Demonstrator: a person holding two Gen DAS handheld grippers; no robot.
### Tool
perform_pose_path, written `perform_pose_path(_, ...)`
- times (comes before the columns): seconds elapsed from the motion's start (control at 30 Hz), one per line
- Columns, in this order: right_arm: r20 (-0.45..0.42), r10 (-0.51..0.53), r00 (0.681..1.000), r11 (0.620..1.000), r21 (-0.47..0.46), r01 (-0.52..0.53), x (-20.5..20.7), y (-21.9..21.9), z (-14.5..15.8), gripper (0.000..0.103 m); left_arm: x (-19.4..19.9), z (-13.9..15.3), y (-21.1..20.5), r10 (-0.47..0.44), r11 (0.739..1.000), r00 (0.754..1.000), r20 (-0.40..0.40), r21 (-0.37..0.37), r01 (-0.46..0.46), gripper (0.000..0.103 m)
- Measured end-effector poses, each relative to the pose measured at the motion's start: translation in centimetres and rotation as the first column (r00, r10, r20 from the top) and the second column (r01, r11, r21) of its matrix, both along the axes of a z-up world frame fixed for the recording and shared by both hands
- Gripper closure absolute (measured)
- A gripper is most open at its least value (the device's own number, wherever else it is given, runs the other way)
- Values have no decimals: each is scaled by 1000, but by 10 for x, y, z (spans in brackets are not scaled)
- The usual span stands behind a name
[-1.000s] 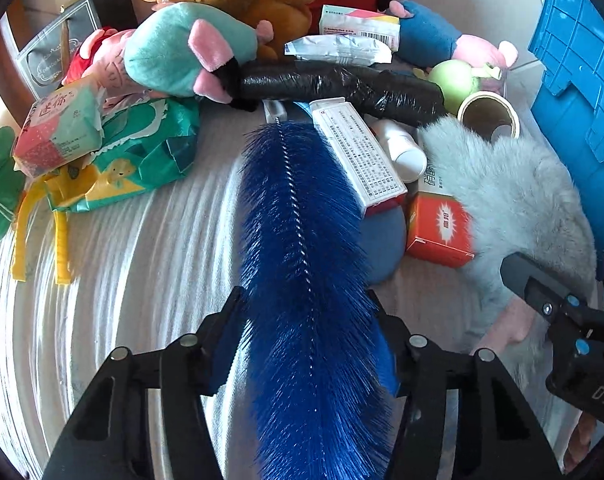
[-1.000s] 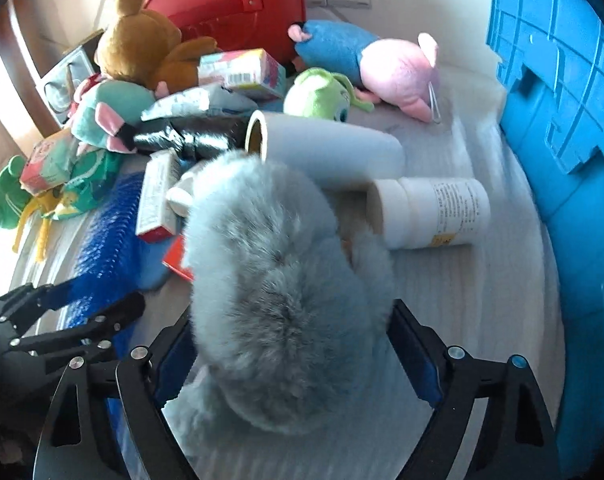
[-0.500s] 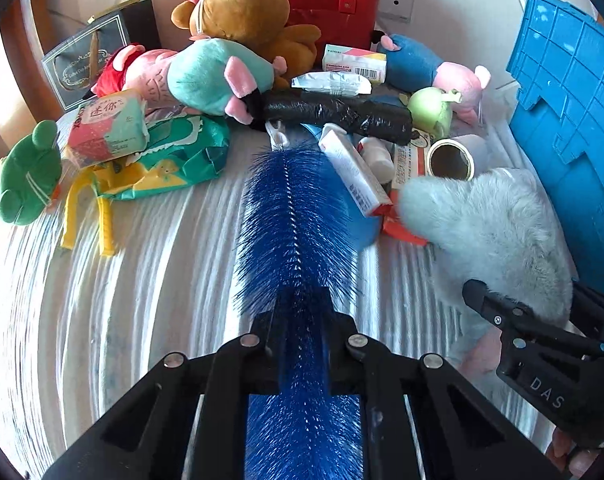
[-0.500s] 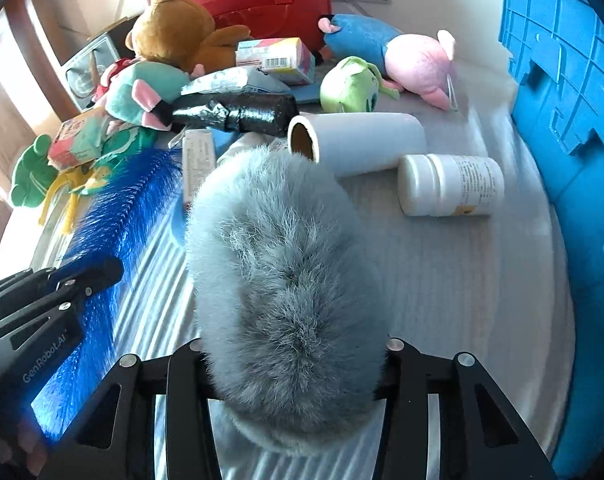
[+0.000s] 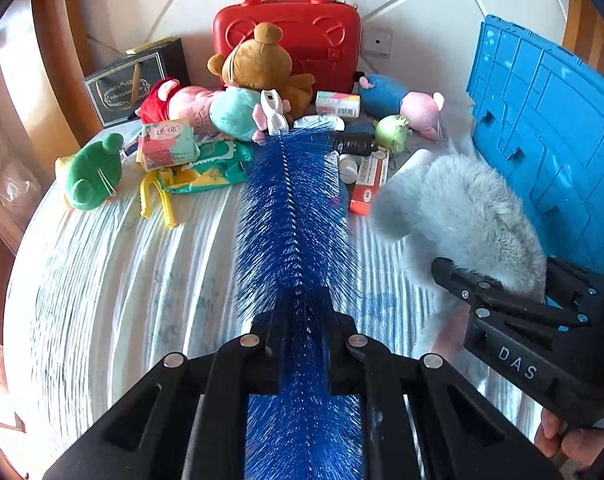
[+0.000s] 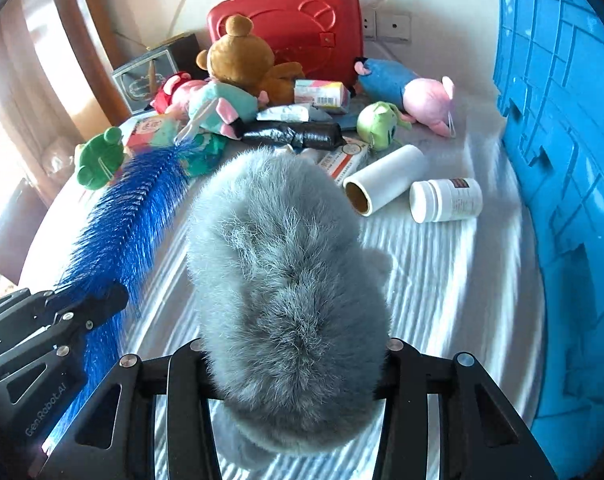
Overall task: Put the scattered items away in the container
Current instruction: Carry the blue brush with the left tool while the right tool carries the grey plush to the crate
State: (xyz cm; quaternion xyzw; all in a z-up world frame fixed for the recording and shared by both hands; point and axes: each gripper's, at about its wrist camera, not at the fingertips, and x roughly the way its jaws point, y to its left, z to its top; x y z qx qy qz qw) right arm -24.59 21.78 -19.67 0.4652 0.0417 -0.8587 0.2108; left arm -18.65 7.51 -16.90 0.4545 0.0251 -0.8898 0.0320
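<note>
Two hand-held grippers hold loads: the left hand-held gripper is clamped on a blue brush, the right hand-held gripper on a grey fur piece. The blue crate stands at three o'clock; toys crowd twelve o'clock on the worktop.

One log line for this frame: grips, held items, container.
left gripper: shut on blue brush | right gripper: shut on grey fur plush | blue crate: nothing placed yet

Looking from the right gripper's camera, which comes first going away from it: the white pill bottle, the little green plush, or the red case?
1. White pill bottle, lying right of centre.
2. Little green plush, farther back, in the pile.
3. Red case, standing at the wall.
</note>
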Motion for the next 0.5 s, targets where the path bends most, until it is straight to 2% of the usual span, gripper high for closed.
perform_pose_path(0.27, -85, -17, 996, 1000, -6, 16, 35, -5, 56, 60, 36, 50, -6, -27, 1000, 995, -91, 2, 27, 91)
perform_pose_path(0.5, -198, -58, 978, 998, -26, 54, 73, -4, 119, 60, 64, 94, -10, -68, 997, 979, -190, 8, 71, 91)
